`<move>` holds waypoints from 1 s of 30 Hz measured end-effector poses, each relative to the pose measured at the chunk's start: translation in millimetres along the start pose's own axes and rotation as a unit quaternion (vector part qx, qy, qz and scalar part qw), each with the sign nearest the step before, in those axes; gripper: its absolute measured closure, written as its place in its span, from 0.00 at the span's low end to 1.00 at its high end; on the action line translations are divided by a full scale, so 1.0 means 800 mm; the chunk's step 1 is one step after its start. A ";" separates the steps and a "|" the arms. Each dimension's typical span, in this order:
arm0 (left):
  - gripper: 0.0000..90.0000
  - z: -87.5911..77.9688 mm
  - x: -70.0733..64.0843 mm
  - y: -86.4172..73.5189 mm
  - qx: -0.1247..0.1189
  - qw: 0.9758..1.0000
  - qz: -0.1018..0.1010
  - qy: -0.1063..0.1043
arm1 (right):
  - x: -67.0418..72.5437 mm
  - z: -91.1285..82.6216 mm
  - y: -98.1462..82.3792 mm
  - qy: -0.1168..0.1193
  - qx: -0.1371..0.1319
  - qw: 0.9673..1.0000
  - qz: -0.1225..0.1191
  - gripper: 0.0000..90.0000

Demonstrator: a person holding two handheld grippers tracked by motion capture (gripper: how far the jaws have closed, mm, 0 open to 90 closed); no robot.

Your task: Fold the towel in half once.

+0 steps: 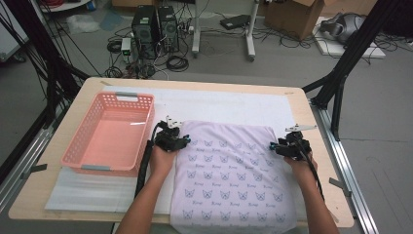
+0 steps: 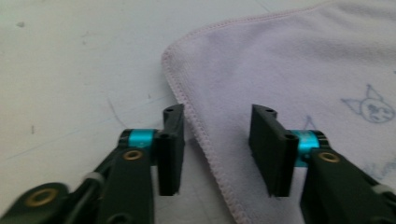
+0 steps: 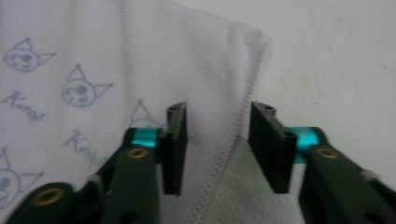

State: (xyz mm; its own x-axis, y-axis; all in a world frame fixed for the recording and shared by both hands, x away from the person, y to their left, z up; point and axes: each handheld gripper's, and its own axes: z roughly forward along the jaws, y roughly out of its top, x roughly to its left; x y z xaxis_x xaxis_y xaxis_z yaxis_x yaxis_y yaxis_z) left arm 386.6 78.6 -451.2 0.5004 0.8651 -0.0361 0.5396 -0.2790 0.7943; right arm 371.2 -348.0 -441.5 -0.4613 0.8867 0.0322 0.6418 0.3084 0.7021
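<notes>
A pale lilac towel (image 1: pixel 229 170) printed with small blue cat faces lies flat on the table, its near end hanging over the front edge. My left gripper (image 1: pixel 186 142) is at the towel's far left corner and my right gripper (image 1: pixel 272 146) at its far right corner. In the left gripper view the stitched side hem of the towel (image 2: pixel 205 135) runs between the jaws of the left gripper (image 2: pixel 218 112), which stand apart without pressing it. The right gripper (image 3: pixel 219 109) likewise straddles the towel's hem (image 3: pixel 233 135), its jaws apart on either side.
An empty pink plastic basket (image 1: pixel 73 146) stands on the left of the table, close to my left hand. A white foam mat (image 1: pixel 229 105) covers the tabletop beyond the towel. Black frame posts, cables and computer towers stand on the floor behind the table.
</notes>
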 end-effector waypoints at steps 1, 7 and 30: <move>0.72 0.000 0.000 0.000 -0.001 1.000 -0.004 -0.004 | 0.000 0.001 0.000 0.000 -0.002 1.000 -0.003 0.74; 0.95 0.000 0.005 -0.001 -0.004 0.999 -0.032 -0.025 | -0.003 0.002 0.000 0.023 -0.005 1.000 0.021 0.94; 0.97 -0.024 0.033 0.056 -0.089 0.990 -0.113 0.000 | -0.029 -0.008 0.046 -0.029 -0.107 0.993 0.049 0.98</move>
State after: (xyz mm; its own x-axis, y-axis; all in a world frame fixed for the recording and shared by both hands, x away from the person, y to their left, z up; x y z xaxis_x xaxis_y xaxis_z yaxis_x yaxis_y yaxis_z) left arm 410.7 96.8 -404.6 0.3816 0.8965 -0.2251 0.5093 -0.0007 0.8606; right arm 401.5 -359.3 -411.4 -0.3624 0.9293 0.0719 0.5342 0.1439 0.8330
